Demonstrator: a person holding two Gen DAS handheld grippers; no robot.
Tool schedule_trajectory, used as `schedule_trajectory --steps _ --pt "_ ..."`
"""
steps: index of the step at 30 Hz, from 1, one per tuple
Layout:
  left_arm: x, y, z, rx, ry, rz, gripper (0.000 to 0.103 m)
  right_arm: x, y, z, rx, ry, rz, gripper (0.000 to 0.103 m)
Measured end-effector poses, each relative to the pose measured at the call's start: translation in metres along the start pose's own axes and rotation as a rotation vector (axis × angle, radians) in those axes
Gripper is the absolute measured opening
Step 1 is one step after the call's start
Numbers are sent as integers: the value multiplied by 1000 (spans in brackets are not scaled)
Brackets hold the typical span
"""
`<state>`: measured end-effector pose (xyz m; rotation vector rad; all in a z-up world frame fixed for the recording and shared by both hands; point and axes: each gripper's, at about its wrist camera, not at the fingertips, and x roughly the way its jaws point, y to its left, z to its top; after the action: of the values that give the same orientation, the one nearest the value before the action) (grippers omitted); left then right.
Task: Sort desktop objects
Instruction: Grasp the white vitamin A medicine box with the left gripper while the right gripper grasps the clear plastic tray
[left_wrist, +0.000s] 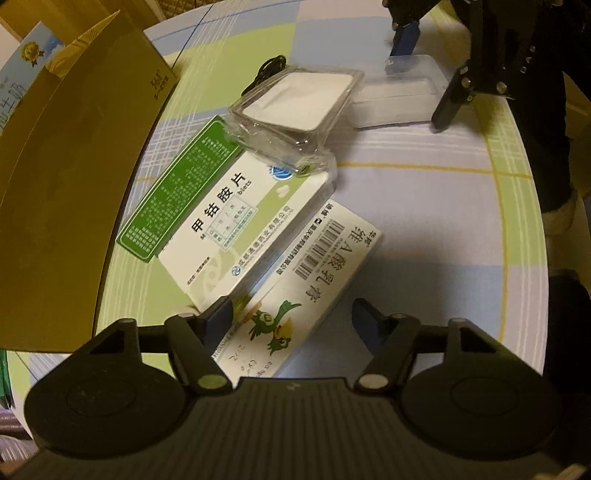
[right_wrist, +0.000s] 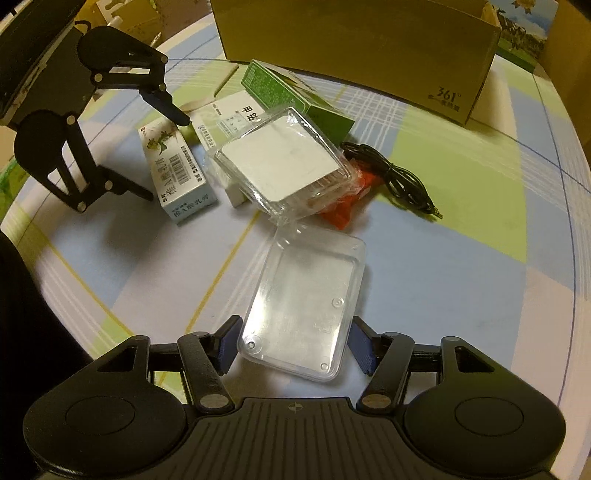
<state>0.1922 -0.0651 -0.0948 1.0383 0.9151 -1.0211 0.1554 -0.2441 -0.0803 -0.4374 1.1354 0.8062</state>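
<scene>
Desktop objects lay scattered over our checked tablecloth (right_wrist: 461, 258), in front of the big cardboard box (right_wrist: 351, 40) at the far edge. Nearest our right gripper (right_wrist: 293, 341) sat the empty clear plastic tray (right_wrist: 304, 306), its near end between the wide-spread blue pads (right_wrist: 229, 341); we judged neither pad to be pressing it yet, though the right one looked very close. We expected the tray to be light, thin-walled and slick (the sort that flexes and squirts out if pinched hard), so a grip across its narrow width, low on the walls near the rim, seemed the safest hold.

Our left gripper (left_wrist: 293, 326) also stood open and held nothing, hovering over the parrot-printed medicine carton (left_wrist: 314, 280). That carton lay flat, touching the white and green pill box (left_wrist: 229, 225), with a dark green box (left_wrist: 177, 192) alongside. These we took for stiff, light cartons, easy to take across their short sides.

A second clear case with a white insert (right_wrist: 282, 166) leaned on the cartons, and beside it lay something orange in a wrapper (right_wrist: 343, 206) and a coiled black cable (right_wrist: 391, 173), limp and likely to trail.
</scene>
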Motion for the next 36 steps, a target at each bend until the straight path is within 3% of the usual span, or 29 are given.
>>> schedule_trajectory --steps 3,6,9,16,19,26,36 --pt "-6 2 0 -43 22 -33 53 0 3 0 -10 -5 -4 59" --pt "-12 1 -1 -110 37 -129 47 0 3 0 -5 -11 1 59" --pt "-15 -3 0 -143 42 -179 46 0 5 -1 2 -16 7 59" --pt "-7 -19 7 -235 43 -136 44 -2 1 -6 61 -48 5 59" --pt "-3 -24 8 -283 43 -117 37 -3 -4 -6 120 -72 10 59" --pt "-4 -25 10 -464 26 -77 34 -2 -5 -4 203 -135 -18 61" --pt "-5 -29 12 -576 20 -20 34 6 8 -2 181 -173 -99 60"
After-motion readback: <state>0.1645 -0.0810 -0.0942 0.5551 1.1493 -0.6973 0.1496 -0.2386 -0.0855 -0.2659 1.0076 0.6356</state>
